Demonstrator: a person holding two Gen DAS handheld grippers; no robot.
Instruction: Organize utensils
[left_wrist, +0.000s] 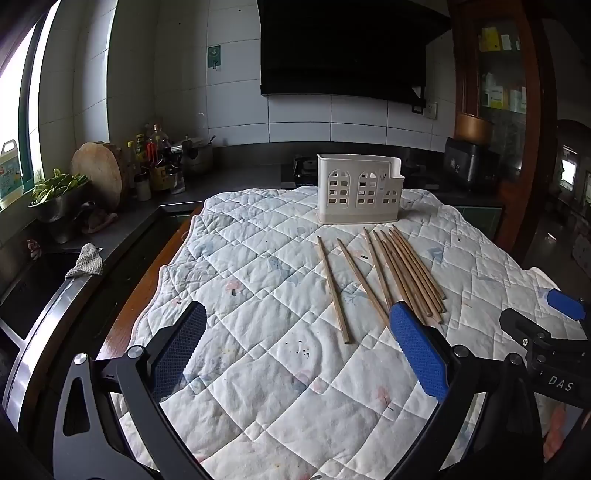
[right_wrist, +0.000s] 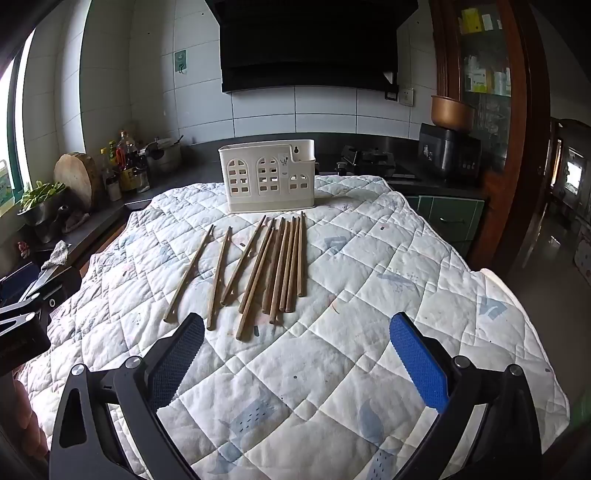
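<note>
While both grippers hovered wide open and empty, the chopsticks (right_wrist: 266, 266) lay on the quilt (right_wrist: 369, 295), pointing lengthwise toward the holder (right_wrist: 267, 181), ahead-left of the right gripper (right_wrist: 295, 347), likely nearer than the left gripper (left_wrist: 295, 339).

White tiled wall (left_wrist: 295, 122) behind, with a black range hood (left_wrist: 347, 48) mounted high. Dark counter (left_wrist: 236, 177) runs along it, carrying bottles (left_wrist: 155, 158), a round wooden board (left_wrist: 98, 173) and a bowl of greens (left_wrist: 55, 192). Window (left_wrist: 18, 110) at far left admits daylight. Wooden glass-fronted cabinet (left_wrist: 498, 74) at right. Quilted cloth (right_wrist: 332, 295) covers the surface.
</note>
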